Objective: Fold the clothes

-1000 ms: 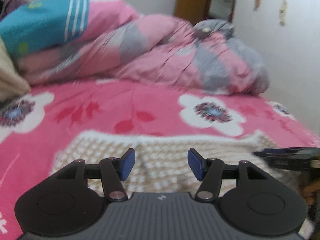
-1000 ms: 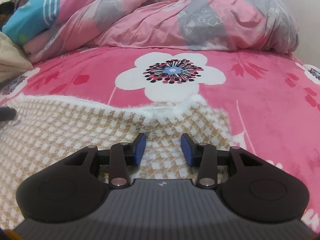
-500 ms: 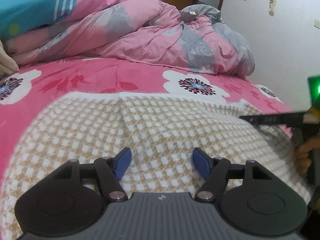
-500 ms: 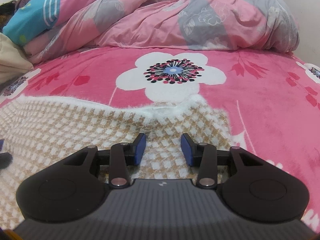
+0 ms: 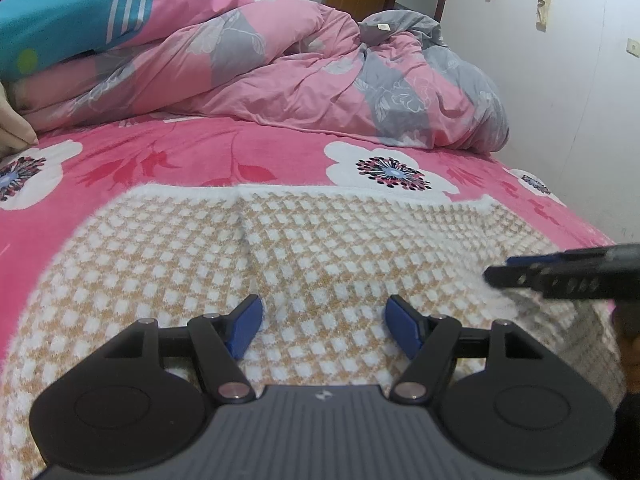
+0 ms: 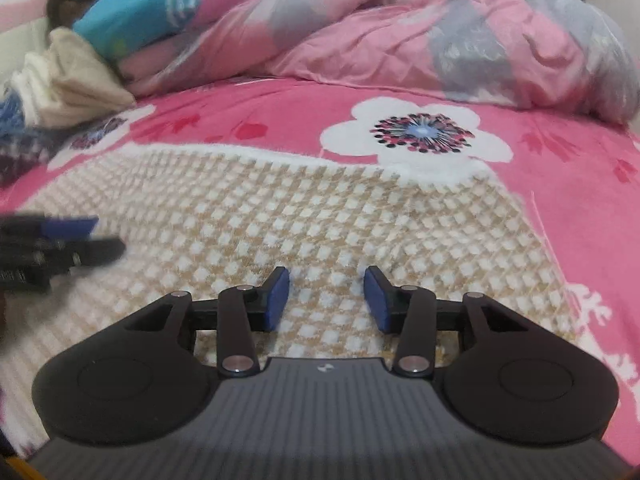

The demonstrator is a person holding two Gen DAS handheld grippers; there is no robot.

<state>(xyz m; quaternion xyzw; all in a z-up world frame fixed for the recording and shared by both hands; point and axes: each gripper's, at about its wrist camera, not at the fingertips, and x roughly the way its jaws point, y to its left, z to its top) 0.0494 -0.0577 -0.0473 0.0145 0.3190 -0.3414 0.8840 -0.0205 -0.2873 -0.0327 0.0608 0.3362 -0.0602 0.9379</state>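
A fluffy tan-and-white checked garment [image 5: 320,248] lies flat on the pink bed and also fills the middle of the right wrist view [image 6: 280,208]. My left gripper [image 5: 324,328] hovers low over its near part, jaws wide open, with only the cloth's surface beneath them. My right gripper [image 6: 326,300] is over the garment's right half, jaws partly apart and nothing pinched between the blue pads. Each gripper shows in the other's view: the right gripper [image 5: 500,274] at the right edge, the left gripper [image 6: 96,236] at the left edge.
A pink floral bedsheet [image 5: 180,160] covers the bed. A rumpled pink and grey duvet [image 5: 320,80] is heaped at the back. A pile of beige and white clothes [image 6: 60,80] sits at the far left. A white wall [image 5: 560,120] bounds the bed's right side.
My left gripper has sunk closer over the garment and its jaws have widened. My right gripper has shifted leftward, so the white flower now sits to the right and the left gripper shows.
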